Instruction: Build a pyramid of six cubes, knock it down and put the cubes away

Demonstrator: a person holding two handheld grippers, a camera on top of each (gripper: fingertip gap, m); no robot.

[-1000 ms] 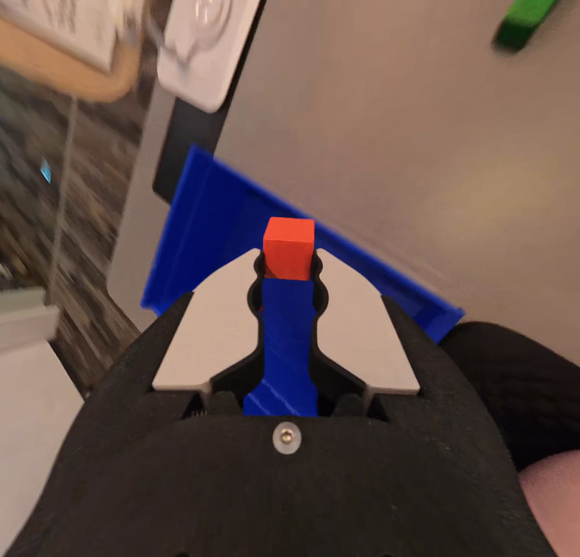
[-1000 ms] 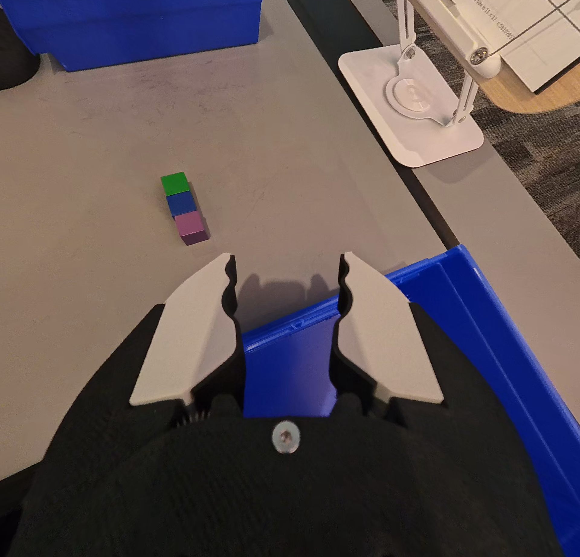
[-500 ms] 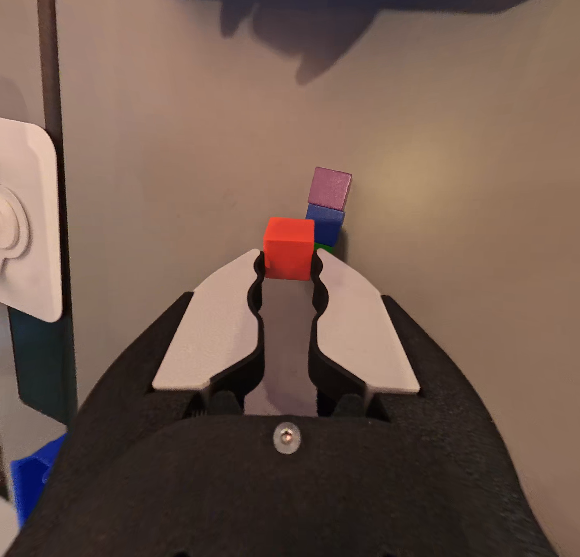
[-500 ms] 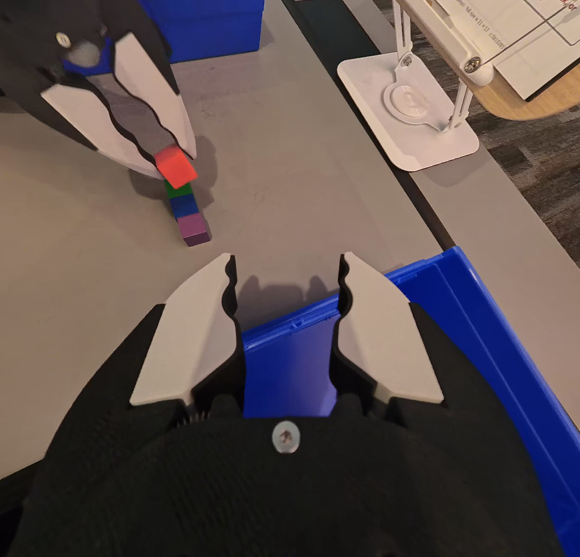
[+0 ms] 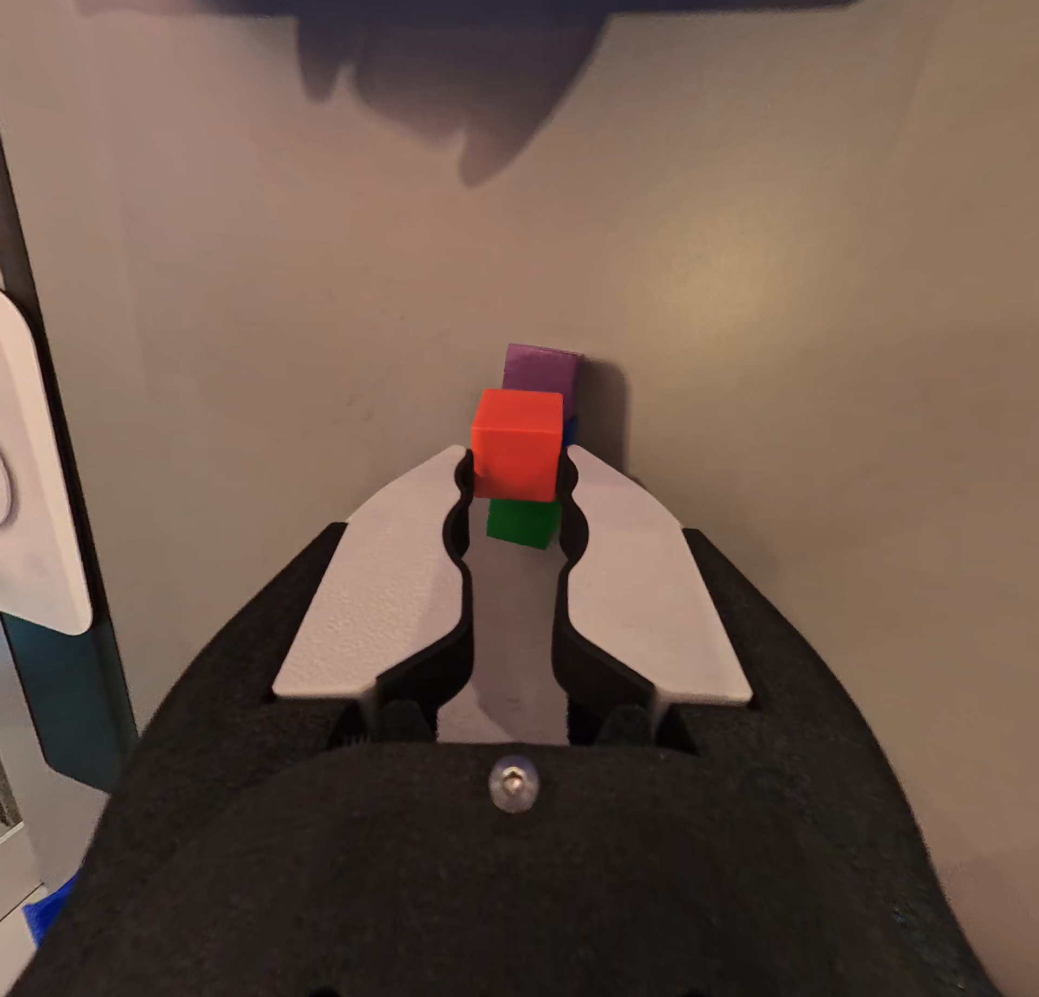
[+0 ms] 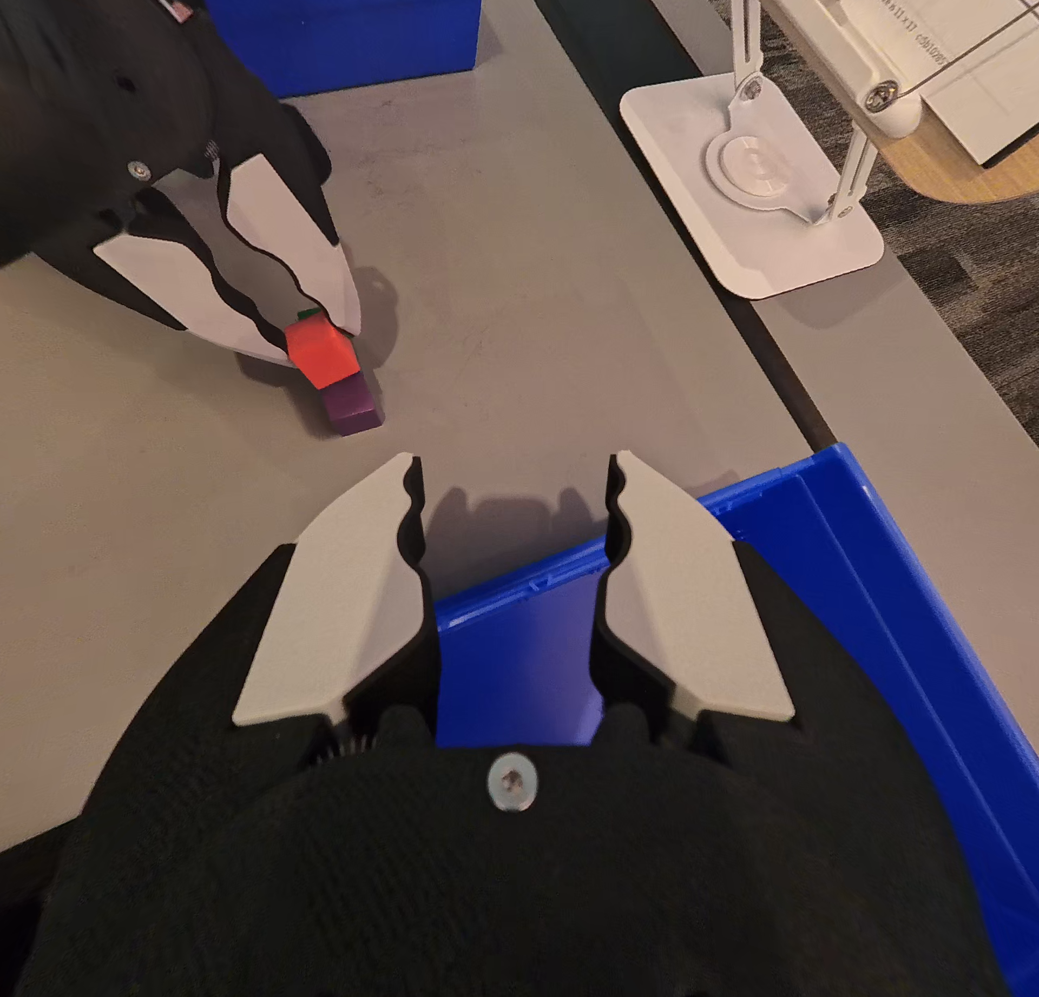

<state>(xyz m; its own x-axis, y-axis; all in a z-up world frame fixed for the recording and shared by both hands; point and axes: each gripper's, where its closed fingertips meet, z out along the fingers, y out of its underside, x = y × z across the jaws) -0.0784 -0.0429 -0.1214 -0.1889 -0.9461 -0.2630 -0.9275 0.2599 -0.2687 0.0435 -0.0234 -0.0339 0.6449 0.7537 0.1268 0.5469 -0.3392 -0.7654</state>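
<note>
While the left gripper (image 6: 329,332) clamps the red cube (image 6: 320,352) at its fingertips, the cube sits low over a base row on the grey table (image 6: 534,295): green cube (image 5: 523,523) nearest the left wrist camera, blue cube (image 5: 570,430) almost hidden, purple cube (image 5: 542,371) at 12 o'clock. Whether red is touching the row: cannot tell.

Risk: the fingertips straddle the row closely, so spreading them on release could nudge green or blue out of line. Red looks off-centre over the green–blue seam; it may tip.

Right gripper (image 6: 511,492) is empty, jaws apart, over the rim of the blue bin (image 6: 815,520) at 5 o'clock in the right wrist view. Clear of the row.
</note>
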